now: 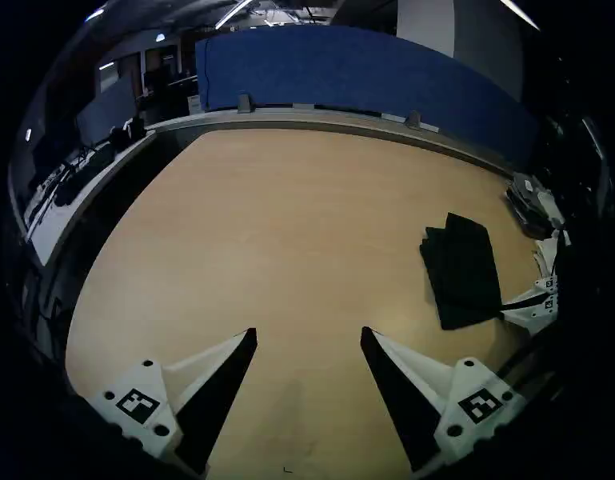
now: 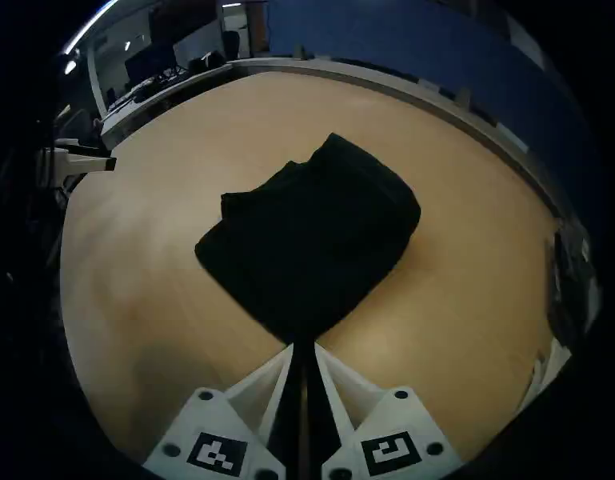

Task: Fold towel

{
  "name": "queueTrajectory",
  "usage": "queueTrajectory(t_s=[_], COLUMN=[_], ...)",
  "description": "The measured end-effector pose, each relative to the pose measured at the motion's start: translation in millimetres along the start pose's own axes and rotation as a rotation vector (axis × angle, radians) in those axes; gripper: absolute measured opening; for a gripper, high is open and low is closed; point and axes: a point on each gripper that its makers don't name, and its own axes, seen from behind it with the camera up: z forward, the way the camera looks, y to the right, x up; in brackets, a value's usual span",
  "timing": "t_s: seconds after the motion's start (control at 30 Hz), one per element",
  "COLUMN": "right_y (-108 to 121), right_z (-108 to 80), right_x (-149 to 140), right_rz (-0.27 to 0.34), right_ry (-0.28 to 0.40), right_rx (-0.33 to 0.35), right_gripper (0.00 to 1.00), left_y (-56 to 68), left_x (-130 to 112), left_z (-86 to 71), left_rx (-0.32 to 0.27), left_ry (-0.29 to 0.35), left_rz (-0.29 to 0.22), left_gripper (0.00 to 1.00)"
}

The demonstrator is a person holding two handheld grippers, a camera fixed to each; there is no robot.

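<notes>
A black towel (image 2: 315,240) lies folded into a thick bundle on the light wooden table (image 2: 467,264). My right gripper (image 2: 305,346) is shut on the towel's near corner, its two white fingers pressed together with the dark cloth between them. In the left gripper view the towel (image 1: 463,268) sits at the right, and the right gripper (image 1: 525,306) pinches its near end there. My left gripper (image 1: 307,332) hovers open over bare table (image 1: 291,224) well to the side of the towel, with nothing between its fingers. The left gripper (image 2: 75,160) also appears at the far left edge of the right gripper view.
A blue partition (image 1: 363,68) runs along the table's far edge. A side desk with dark office gear (image 1: 75,172) stands to the left. Dark and white items (image 1: 535,204) lie by the table's right edge.
</notes>
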Motion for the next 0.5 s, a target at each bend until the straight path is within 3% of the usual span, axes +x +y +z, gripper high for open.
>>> queueTrajectory(t_s=[0.27, 0.5], right_y=[4.6, 11.7], right_z=[-7.7, -28.5], right_x=[8.2, 40.5], right_rz=[-0.006, -0.007], right_ry=[0.025, 0.106], right_rx=[-0.018, -0.036], right_gripper=[0.02, 0.02], left_y=[1.6, 2.5], left_x=[2.3, 7.4], left_z=[-1.1, -2.4], left_rx=[-0.001, -0.003], left_ry=[0.001, 0.009], left_rz=[0.001, 0.000], left_gripper=[0.97, 0.97])
